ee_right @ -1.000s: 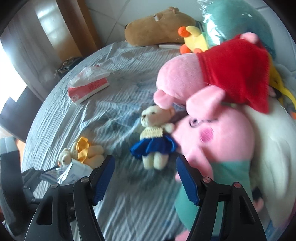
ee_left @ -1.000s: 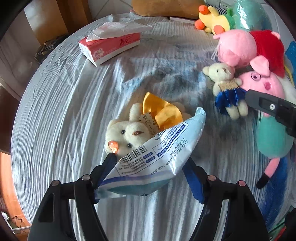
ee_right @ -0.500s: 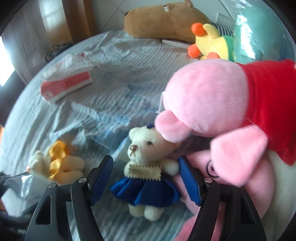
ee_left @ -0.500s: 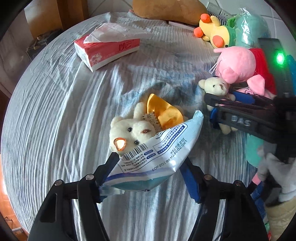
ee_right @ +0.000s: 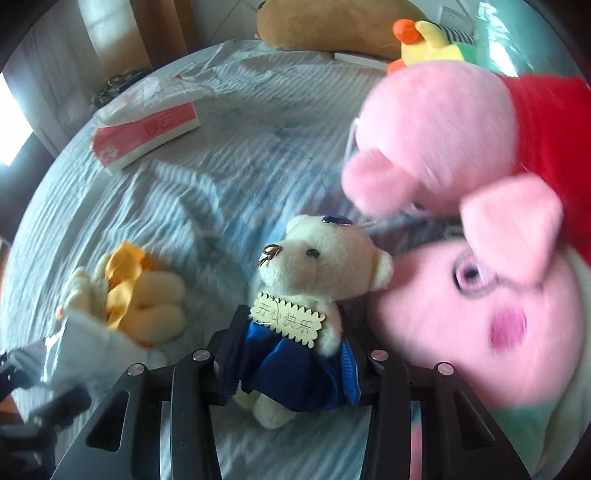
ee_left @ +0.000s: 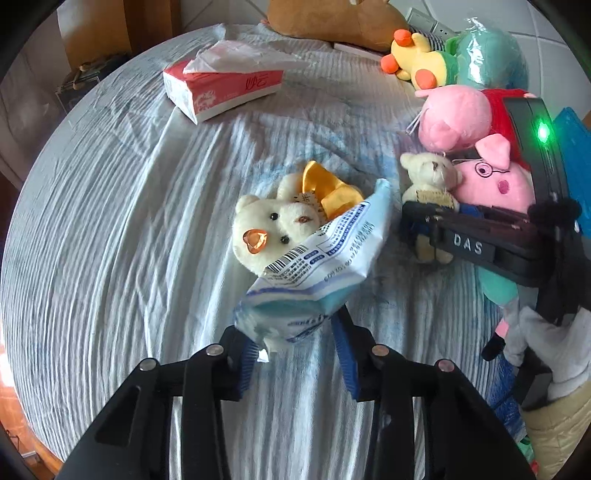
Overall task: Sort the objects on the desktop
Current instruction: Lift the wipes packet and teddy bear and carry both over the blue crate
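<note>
My left gripper (ee_left: 295, 354) is shut on a white and blue tissue packet (ee_left: 317, 262), held above the striped sheet. Just beyond the packet lies a cream bear with an orange bow (ee_left: 280, 218), also in the right wrist view (ee_right: 136, 291). My right gripper (ee_right: 288, 369) has its blue pads on both sides of a small cream bear in a blue skirt (ee_right: 314, 280), around its body; whether they press it I cannot tell. The same bear shows in the left wrist view (ee_left: 430, 173), with the right gripper (ee_left: 417, 225) over it.
A red tissue box (ee_left: 225, 85) lies at the far left of the sheet (ee_left: 110, 221). Two pink pig plush toys (ee_right: 443, 140) crowd the right side. A yellow duck toy (ee_left: 421, 59), a teal plush and a brown plush (ee_left: 328, 18) lie at the far edge.
My right gripper moved forward and down until its pads came around the blue-skirt bear. The left gripper kept hold of the packet, which has tilted more upright.
</note>
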Demonstrator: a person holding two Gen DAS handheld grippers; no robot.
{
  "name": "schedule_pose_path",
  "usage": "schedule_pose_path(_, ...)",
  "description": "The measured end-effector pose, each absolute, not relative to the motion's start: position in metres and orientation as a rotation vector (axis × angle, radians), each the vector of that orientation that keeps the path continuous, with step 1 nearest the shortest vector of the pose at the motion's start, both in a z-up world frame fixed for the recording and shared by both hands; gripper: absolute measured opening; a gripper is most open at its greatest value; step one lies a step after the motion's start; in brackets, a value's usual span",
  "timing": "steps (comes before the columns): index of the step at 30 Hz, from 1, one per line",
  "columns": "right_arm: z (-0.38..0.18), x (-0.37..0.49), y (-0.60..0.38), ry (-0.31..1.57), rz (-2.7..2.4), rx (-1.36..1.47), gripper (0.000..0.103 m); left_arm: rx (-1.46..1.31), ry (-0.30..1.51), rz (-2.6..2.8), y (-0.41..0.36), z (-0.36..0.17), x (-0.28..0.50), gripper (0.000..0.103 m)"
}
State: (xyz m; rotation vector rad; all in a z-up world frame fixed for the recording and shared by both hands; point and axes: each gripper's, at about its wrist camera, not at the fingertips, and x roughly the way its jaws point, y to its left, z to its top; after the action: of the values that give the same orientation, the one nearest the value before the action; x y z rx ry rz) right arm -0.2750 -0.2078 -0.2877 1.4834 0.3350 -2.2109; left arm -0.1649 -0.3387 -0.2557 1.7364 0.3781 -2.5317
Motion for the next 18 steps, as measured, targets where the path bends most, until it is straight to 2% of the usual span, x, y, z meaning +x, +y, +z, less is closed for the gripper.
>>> schedule_pose_path(5,-0.269,-0.249,-0.195,0.275,-2.200,1.455,0.042,1.695,0.366,-2.581,-0.331,-0.239,-0.151,0.030)
schedule_pose_path(8,-0.262,-0.237,-0.185,0.238,-2.191,1.455,0.042,1.692,0.351,-2.600,-0.327,-0.237,-0.150,0.030)
schedule_pose_path(13,-0.264,-0.221,-0.170,0.188,-2.176,1.503,0.042,1.713,0.360,-2.583,-0.323,-0.255,-0.165,0.030)
schedule_pose_path(18,-0.275,-0.216,-0.165,0.201,-2.170,1.520,0.042,1.738,0.268,-2.550,-0.310,-0.275,-0.179,0.030)
